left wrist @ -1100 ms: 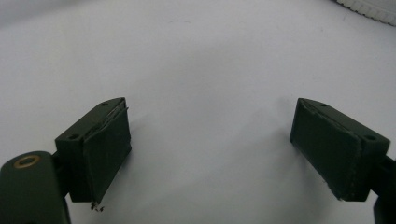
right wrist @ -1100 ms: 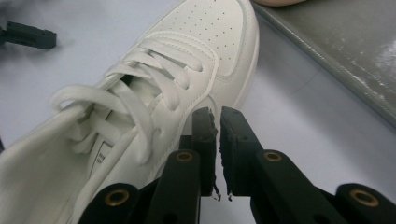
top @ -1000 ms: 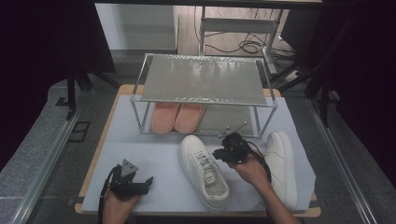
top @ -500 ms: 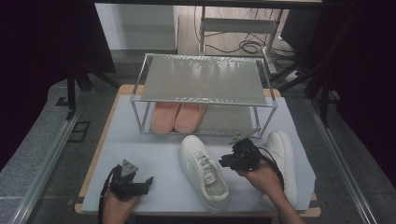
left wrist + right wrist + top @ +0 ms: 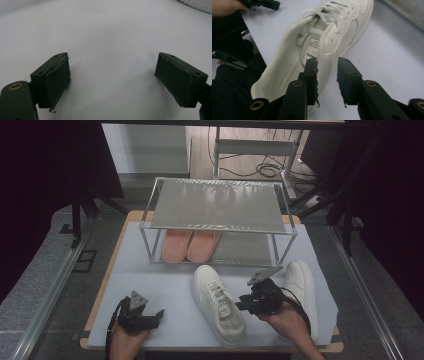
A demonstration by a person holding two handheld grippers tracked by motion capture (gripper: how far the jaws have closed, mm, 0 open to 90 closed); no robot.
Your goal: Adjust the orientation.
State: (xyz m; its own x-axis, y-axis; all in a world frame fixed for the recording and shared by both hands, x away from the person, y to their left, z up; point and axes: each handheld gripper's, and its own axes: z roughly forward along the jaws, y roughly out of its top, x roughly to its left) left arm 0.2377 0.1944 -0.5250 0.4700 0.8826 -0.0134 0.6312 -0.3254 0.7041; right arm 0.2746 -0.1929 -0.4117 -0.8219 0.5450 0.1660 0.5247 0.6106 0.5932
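1 sneaker point(image 5: 218, 304) | lies flat, toe toward rack point(image 5: 220, 215), heel near | right hand-held gripper point(image 5: 246, 302) just opening, holding nothing

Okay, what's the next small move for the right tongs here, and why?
Probably swing the right tongs toward the second white lace-up sneaker and open wider. Their jaws have just been opening and hold nothing; the first white sneaker lies free on the pale mat, and the metal shoe rack has room beside the pink slippers.

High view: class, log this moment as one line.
right hand-held gripper: jaws just opening, empty, beside white sneaker | left hand-held gripper: open, empty | mat
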